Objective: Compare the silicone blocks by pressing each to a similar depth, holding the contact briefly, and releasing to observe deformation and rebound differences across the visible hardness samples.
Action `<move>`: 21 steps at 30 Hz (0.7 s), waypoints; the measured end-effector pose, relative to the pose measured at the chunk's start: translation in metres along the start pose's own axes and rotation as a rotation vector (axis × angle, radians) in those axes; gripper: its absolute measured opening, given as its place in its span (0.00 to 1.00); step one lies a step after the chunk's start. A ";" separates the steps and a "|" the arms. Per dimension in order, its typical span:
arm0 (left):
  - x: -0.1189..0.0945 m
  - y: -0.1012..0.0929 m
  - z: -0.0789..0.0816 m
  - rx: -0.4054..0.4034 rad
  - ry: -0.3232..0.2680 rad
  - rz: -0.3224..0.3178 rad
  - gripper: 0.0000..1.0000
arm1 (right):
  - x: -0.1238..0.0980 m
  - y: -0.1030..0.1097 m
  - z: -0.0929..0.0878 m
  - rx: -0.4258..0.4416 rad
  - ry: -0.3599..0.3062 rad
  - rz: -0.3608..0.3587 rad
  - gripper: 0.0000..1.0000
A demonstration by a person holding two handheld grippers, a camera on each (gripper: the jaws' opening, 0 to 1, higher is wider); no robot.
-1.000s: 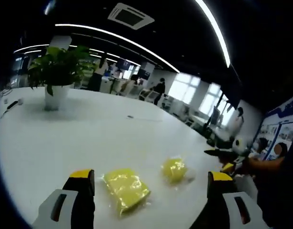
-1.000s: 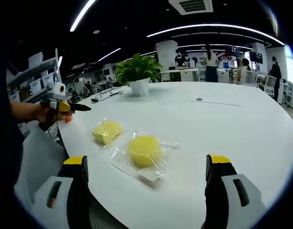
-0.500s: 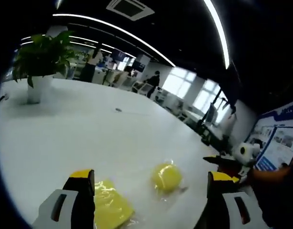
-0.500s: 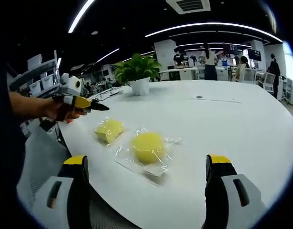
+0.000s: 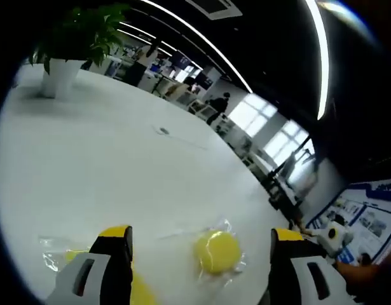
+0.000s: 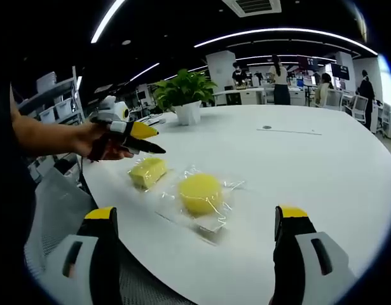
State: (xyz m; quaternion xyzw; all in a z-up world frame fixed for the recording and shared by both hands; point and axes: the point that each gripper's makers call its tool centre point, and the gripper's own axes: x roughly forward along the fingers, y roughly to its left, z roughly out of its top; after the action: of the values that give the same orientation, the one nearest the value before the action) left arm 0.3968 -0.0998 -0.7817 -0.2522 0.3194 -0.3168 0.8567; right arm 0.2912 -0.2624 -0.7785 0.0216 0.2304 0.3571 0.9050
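Two yellow silicone blocks in clear plastic wrap lie on the white table (image 6: 309,165). In the right gripper view, the round block (image 6: 199,192) sits between my open right gripper's (image 6: 196,215) jaws, a little ahead of them. The squarish block (image 6: 148,170) lies to its left. A hand holds my left gripper (image 6: 156,141) just above and behind the squarish block, apart from it. In the left gripper view, my left gripper (image 5: 201,234) is open; the round block (image 5: 217,251) lies between its jaws and the squarish block (image 5: 71,256) is partly hidden by the left jaw.
A potted green plant (image 6: 185,95) stands farther back on the table, also seen at the far left as the plant (image 5: 61,57). The table edge (image 6: 138,222) runs close to my right gripper's jaws. Desks, shelves and people fill the office beyond.
My left gripper has moved in over the table toward the squarish block. In its own view the squarish block has slid behind the left jaw. The right gripper has barely moved.
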 end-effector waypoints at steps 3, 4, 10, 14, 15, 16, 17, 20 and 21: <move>0.010 0.001 -0.005 -0.039 0.016 0.005 0.89 | -0.001 -0.001 -0.001 0.003 0.003 -0.004 0.96; 0.013 0.001 -0.006 -0.045 0.024 0.005 0.88 | -0.002 -0.002 0.000 0.004 0.002 -0.007 0.96; 0.033 -0.008 -0.014 -0.080 0.075 -0.019 0.88 | -0.006 -0.003 0.006 0.028 -0.025 -0.021 0.96; 0.042 -0.009 -0.017 -0.119 0.083 -0.034 0.86 | -0.007 -0.004 0.003 0.032 -0.019 -0.023 0.96; 0.043 -0.008 -0.019 -0.124 0.087 -0.030 0.84 | -0.007 -0.004 0.003 0.033 -0.018 -0.023 0.96; 0.045 -0.004 -0.024 -0.140 0.104 -0.013 0.81 | -0.007 -0.004 0.002 0.032 -0.014 -0.024 0.96; 0.046 0.000 -0.028 -0.164 0.120 0.008 0.79 | -0.007 -0.003 0.002 0.033 -0.012 -0.023 0.96; 0.053 0.009 -0.033 -0.201 0.123 0.047 0.64 | -0.007 -0.003 0.000 0.027 -0.010 -0.025 0.96; 0.054 0.009 -0.035 -0.201 0.131 0.048 0.61 | -0.006 -0.003 0.000 0.028 -0.007 -0.023 0.96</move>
State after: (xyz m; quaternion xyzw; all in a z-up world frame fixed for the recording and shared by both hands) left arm 0.4076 -0.1401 -0.8321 -0.3080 0.4108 -0.2783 0.8117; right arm 0.2889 -0.2687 -0.7769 0.0329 0.2322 0.3435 0.9094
